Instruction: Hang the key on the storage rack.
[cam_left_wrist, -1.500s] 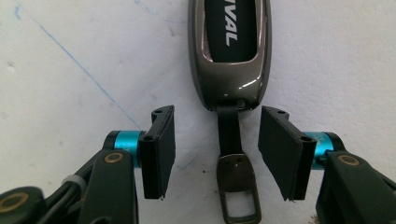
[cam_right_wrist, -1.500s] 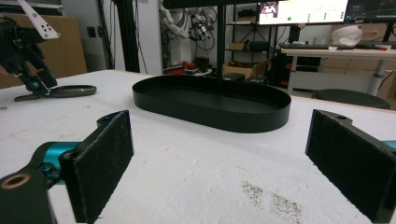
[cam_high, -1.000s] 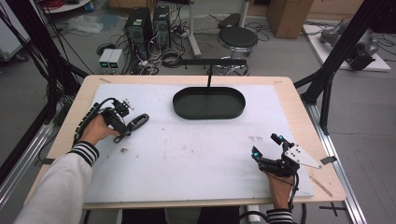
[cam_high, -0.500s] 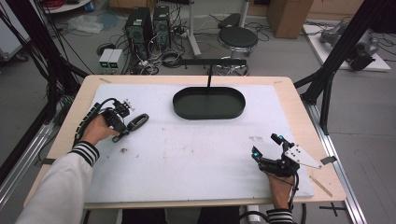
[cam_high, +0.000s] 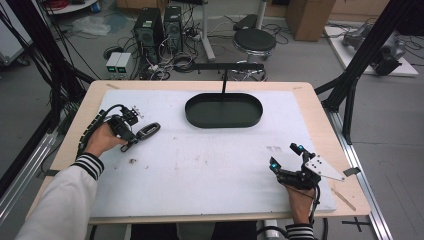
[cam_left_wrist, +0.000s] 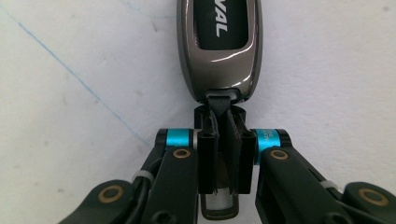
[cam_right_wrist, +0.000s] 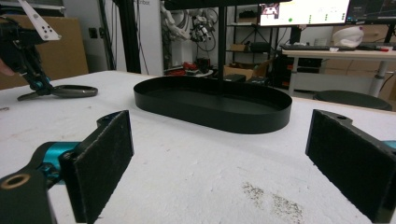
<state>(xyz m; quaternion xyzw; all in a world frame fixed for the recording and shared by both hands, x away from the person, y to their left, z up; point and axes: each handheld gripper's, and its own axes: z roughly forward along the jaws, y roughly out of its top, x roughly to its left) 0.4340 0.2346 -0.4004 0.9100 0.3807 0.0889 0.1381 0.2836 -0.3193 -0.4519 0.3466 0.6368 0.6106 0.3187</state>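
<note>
Left tongs (cam_left_wrist: 223, 135) clench a key fob's (cam_left_wrist: 219, 44) strap near the worktop's (cam_high: 210, 170) left edge; right tongs (cam_high: 286, 156) gape released by its right edge.

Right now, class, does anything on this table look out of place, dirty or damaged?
Nothing is damaged. The white table cover has dark smudges and crumbs, clearest near the right claw. The key fob lies flat, pinched by the left claw.
</note>
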